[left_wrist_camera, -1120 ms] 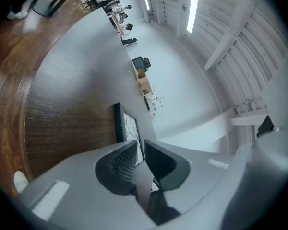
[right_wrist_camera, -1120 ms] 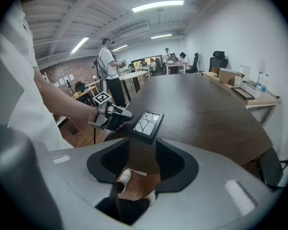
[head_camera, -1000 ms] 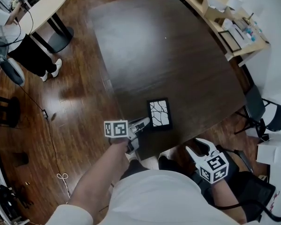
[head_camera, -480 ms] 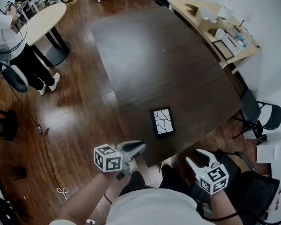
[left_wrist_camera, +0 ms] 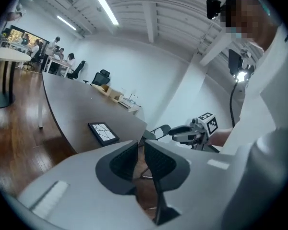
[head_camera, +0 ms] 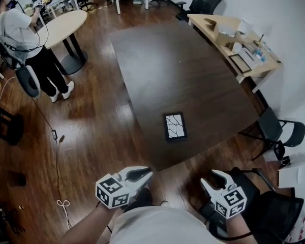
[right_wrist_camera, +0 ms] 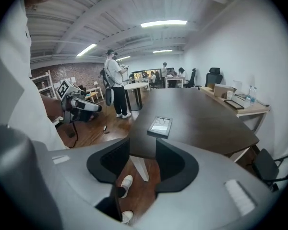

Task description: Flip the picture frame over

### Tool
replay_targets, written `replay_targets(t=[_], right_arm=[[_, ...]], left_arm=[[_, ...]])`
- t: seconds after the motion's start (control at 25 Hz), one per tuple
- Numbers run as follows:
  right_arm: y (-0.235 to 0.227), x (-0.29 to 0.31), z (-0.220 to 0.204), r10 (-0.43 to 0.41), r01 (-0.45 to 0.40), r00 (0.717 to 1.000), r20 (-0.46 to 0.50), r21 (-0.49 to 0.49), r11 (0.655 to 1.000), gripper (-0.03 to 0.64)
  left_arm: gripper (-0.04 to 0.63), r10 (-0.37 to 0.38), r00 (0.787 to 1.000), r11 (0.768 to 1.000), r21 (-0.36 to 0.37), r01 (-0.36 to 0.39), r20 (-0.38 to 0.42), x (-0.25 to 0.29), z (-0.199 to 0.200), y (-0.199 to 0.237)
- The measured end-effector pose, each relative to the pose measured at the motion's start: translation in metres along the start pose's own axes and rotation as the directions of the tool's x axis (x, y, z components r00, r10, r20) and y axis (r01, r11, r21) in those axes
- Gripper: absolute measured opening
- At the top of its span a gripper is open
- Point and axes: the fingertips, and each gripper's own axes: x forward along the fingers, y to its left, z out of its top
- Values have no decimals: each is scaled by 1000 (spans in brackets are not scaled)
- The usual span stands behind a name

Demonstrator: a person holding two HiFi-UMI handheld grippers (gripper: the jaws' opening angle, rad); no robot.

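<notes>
The black picture frame lies flat near the front edge of the dark table, its white cracked-pattern picture facing up. The frame also shows in the left gripper view, and the frame in the right gripper view. Both grippers hang off the table, close to my body and well short of the frame. My left gripper has its jaws almost together with nothing between them. My right gripper stands open and empty.
A light wooden side desk with small items stands at the far right. A black office chair sits by the table's right corner. A person stands by a round table at far left. A cable trails over the wooden floor.
My left gripper has drawn back from the frame's near left corner to my body, off the table. The frame now lies alone, farther from both grippers. The right gripper barely moved.
</notes>
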Motion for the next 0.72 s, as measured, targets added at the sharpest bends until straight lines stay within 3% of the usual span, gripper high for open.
replay_targets(t=[0.16, 0.48, 0.72], right_arm=[[17, -33, -15, 43, -41, 999, 28, -59, 997, 173], [47, -68, -61, 110, -107, 993, 30, -88, 990, 173], [52, -81, -73, 96, -91, 994, 54, -81, 993, 173]], left_arm=[[44, 40, 997, 999, -18, -39, 70, -5, -14, -57], [44, 105, 994, 993, 52, -106, 30, -24, -64, -123], [43, 89, 995, 994, 67, -91, 36, -24, -71, -141]])
